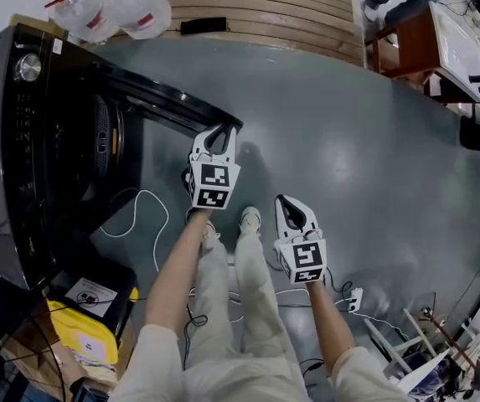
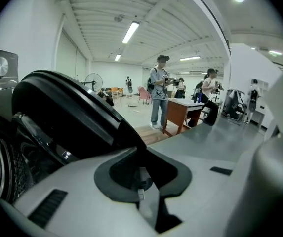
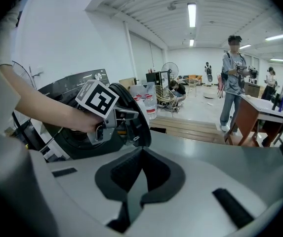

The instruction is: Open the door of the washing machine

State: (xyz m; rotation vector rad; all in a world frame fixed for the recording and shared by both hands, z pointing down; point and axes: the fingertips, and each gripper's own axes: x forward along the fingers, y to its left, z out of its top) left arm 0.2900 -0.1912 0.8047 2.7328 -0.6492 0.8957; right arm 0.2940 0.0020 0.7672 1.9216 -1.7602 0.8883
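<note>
the black front-loading washing machine [image 1: 30, 141] stands at the person's left, on the grey floor [image 1: 348, 166]. its round black door [image 1: 172, 100] is swung well out from the front, so the dark drum opening [image 1: 105, 136] is open to the room. the left gripper [image 1: 222, 129] is out at the door's free edge, arm stretched forward. seen along its own jaws, they are drawn nearly together with the dark rim running down into the notch at their tips. from the right gripper view its fingers sit on that rim, so it looks pinched on the door's edge. the right gripper [image 1: 283, 199] hangs lower and nearer the person, well apart from the machine. its jaws are closed to a thin slit, with only floor showing behind them and nothing in its hold.

the person's legs in light trousers [image 1: 231, 308] and pale shoes stand between the two arms. a white cable [image 1: 152, 216] loops across the floor just by the machine's foot. a yellow and black box [image 1: 89, 316] sits beside the machine on the near side. clear plastic water bottles with red caps [image 1: 114, 7] are clustered beyond it, next to a pale wooden slatted platform [image 1: 265, 11]. further off, a few people stand around a brown wooden desk [image 2: 183, 113].
</note>
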